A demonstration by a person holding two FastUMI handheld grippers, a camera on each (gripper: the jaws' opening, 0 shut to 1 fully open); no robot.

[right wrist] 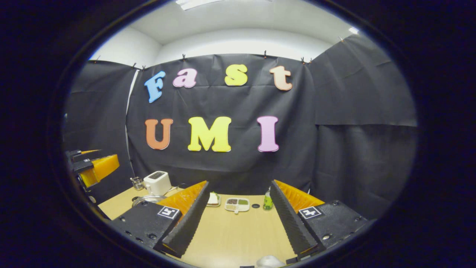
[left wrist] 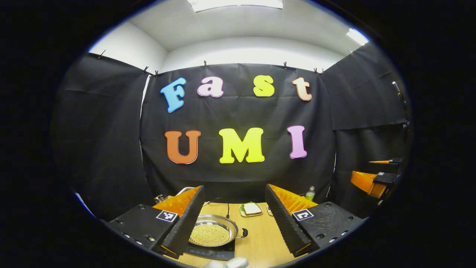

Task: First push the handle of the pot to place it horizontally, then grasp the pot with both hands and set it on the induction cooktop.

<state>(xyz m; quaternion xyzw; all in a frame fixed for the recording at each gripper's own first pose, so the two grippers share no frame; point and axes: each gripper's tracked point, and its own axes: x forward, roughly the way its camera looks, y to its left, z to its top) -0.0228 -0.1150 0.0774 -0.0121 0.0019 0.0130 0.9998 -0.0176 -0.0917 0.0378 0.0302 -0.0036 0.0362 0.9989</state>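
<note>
Here the left gripper [left wrist: 235, 219] has its fingers spread wide with nothing between them, raised above the wooden table [left wrist: 260, 242] at the bottom of the left gripper view. Between those fingers, low and just left of centre, sits the pot [left wrist: 212, 231], a shallow steel pan with pale granular contents, apparently resting on the dark induction cooktop [left wrist: 212, 252]. One short dark handle [left wrist: 243, 233] points toward the right of the frame. A plate with a sandwich [left wrist: 251, 209] lies beyond it, a green bottle [left wrist: 309, 193] farther right.

The right gripper [right wrist: 238, 219] is likewise spread and empty in its own view, over bare table, with a divided tray [right wrist: 237, 204] ahead and a white toaster [right wrist: 157, 182] at mid-left.

Judged from this, the pot looks close to placed; whether it sits squarely on the cooktop I cannot tell. Any further push should be low, slow, and against the handle alone, to keep the contents from spilling.
</note>
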